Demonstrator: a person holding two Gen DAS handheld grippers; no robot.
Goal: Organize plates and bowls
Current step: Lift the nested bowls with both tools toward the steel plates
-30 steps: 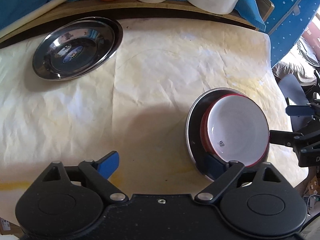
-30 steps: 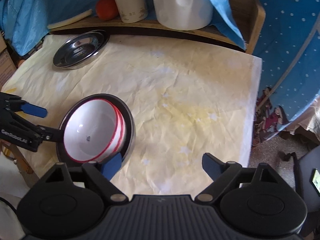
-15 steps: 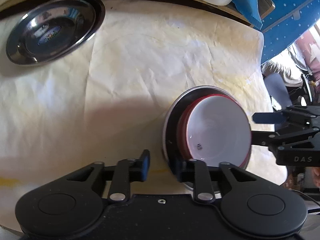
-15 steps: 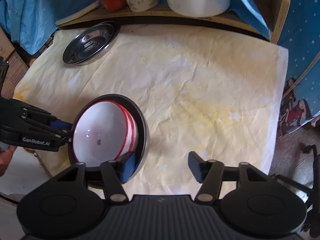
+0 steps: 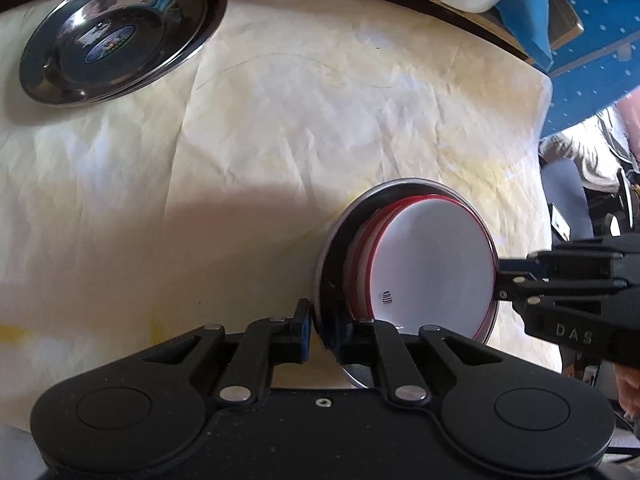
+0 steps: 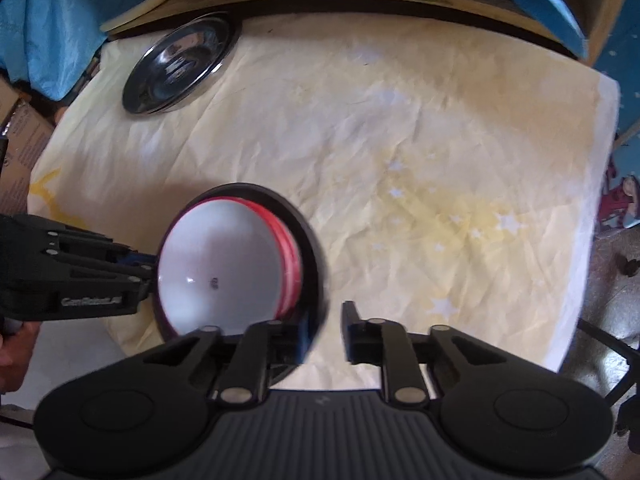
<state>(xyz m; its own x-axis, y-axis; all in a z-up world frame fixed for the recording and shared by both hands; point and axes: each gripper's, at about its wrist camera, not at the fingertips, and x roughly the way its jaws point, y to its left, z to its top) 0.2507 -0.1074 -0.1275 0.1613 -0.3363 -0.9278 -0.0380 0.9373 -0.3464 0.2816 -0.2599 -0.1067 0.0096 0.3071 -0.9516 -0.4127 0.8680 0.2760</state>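
My left hand-held gripper [image 5: 323, 330] has just closed on the plate [image 5: 326, 258] rim; my right hand-held gripper [image 6: 326, 330] pinches its opposite rim. Bowls [image 5: 432, 264] sit stacked on it.

Bare cloth [image 6: 400, 152] between plate stacks

The letters "DAS" are seen in pale print on the black body of the right gripper [image 5: 496, 280]; blurred lettering resembling "GenRobot.AI" is carried by the left gripper [image 6: 150, 264], and the steel plate's [image 5: 120, 32] blue label cannot be read
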